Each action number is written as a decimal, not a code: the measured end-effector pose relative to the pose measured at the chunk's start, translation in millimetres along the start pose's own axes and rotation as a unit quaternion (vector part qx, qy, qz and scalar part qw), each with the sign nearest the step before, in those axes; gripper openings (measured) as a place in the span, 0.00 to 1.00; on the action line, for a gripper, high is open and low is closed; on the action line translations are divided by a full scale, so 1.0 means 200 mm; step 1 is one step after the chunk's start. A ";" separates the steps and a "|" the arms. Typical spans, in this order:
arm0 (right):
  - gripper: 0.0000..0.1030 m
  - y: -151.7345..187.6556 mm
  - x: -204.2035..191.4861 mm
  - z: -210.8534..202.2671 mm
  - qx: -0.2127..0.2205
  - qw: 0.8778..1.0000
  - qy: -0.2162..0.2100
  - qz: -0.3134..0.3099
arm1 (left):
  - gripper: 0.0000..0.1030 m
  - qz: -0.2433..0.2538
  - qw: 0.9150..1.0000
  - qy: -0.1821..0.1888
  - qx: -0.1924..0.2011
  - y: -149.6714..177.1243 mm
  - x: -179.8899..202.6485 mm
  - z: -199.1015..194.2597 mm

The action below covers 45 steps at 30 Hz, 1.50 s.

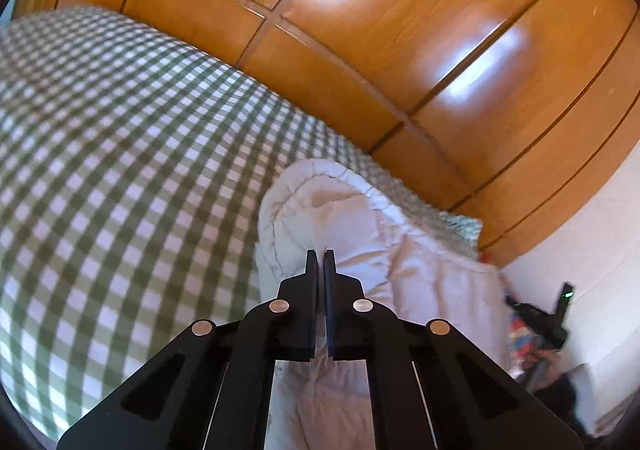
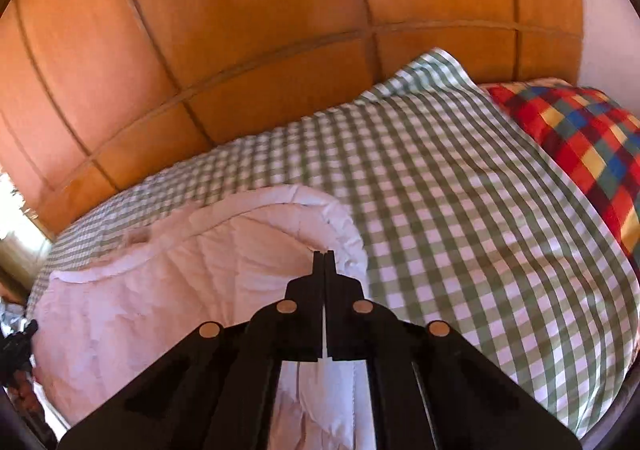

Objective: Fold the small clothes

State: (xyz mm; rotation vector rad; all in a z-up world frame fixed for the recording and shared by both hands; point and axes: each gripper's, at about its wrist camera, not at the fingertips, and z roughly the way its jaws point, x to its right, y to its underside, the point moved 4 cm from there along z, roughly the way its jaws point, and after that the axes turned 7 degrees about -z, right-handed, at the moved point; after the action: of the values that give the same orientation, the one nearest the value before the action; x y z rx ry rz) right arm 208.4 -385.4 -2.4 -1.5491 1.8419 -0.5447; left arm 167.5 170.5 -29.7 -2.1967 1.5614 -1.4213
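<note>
**Both claws pinched on a white quilted garment over a checked bed**

Nearest the left wrist camera, the left gripper (image 1: 320, 252) has its two black fingers drawn together, with a thin strip of the white quilted garment (image 1: 352, 234) showing in the slit between them; the jaws are clamped on that fabric. In the right wrist view the right gripper (image 2: 323, 253) is pressed closed the same way, and a narrow white band of the white quilted garment (image 2: 168, 274) runs down between its fingers, so it too grips the cloth.

The garment's lower part passes beneath each gripper's black frame and is cut off by the bottom of both pictures, so its full shape cannot be made out. Its rounded, stitched edge curls over just beyond the fingertips. Both pictures are smeared by motion, and seams and folds are hard to read.

At the right edge of the left view, a dark object that looks like the other gripper stands against colourful blurred cloth; what is below it is too dark to tell.

The garment lies on and above a green-and-white checked bed cover (image 1: 120, 153), which fills the middle ground. In the right view a pillow in red, blue and yellow checks (image 2: 580, 137) sits at the far right, touching the green cover.

Behind the bed stand glossy wooden panels (image 1: 400, 29) with bright reflections, and a white wall (image 1: 592, 250) to the right.
</note>
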 end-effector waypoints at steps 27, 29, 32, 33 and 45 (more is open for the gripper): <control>0.85 0.07 -0.28 -0.21 0.048 0.997 -0.039 -0.034 | 0.00 0.172 0.978 -0.112 0.035 0.24 0.42 0.08; 0.86 0.12 -0.43 -0.20 0.037 0.996 -0.067 -0.053 | 0.00 0.172 0.979 -0.108 0.021 0.31 0.43 0.15; 0.87 0.18 -0.59 -0.09 0.011 0.995 -0.054 -0.089 | 0.00 0.174 0.976 -0.130 0.014 0.34 0.36 0.24; 0.87 0.20 -0.62 -0.04 0.004 0.995 -0.028 -0.099 | 0.00 0.170 0.976 -0.136 0.009 0.36 0.34 0.26; 0.90 0.27 -0.56 0.33 -0.025 0.994 0.035 -0.100 | 0.00 0.122 0.981 -0.145 -0.033 0.42 0.13 0.42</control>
State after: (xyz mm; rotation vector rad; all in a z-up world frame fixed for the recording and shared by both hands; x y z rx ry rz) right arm 226.2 -258.3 -61.2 -1.7808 1.7746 -0.6543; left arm 172.0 76.0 -106.0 -2.0464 1.7169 -0.9472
